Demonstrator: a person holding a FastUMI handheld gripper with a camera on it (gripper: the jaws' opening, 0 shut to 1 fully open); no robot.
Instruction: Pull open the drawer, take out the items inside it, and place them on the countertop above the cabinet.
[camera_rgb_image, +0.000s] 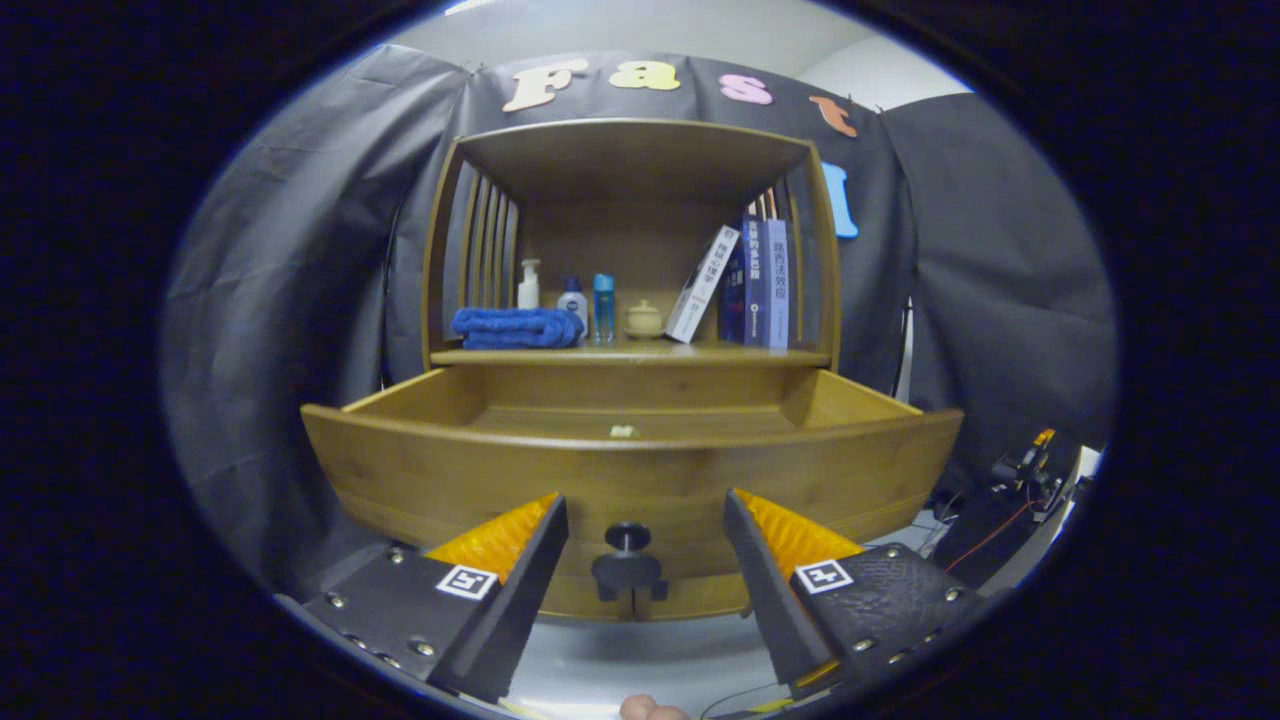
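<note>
Already the drawer (630, 470) stands pulled out, its knob (627, 565) between the spread, empty jaws of the gripper (645, 510). A small pale item (623, 431) lies inside, above and beyond them.

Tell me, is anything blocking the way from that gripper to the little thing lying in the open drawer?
Yes: the drawer's front panel rises between the open gripper and the small pale item on the drawer floor. The fingers flank the knob, so they must go up over that panel.

Black cloth (300, 250) is draped behind the wooden cabinet; a pale wall (880, 75) is seen above it.
</note>
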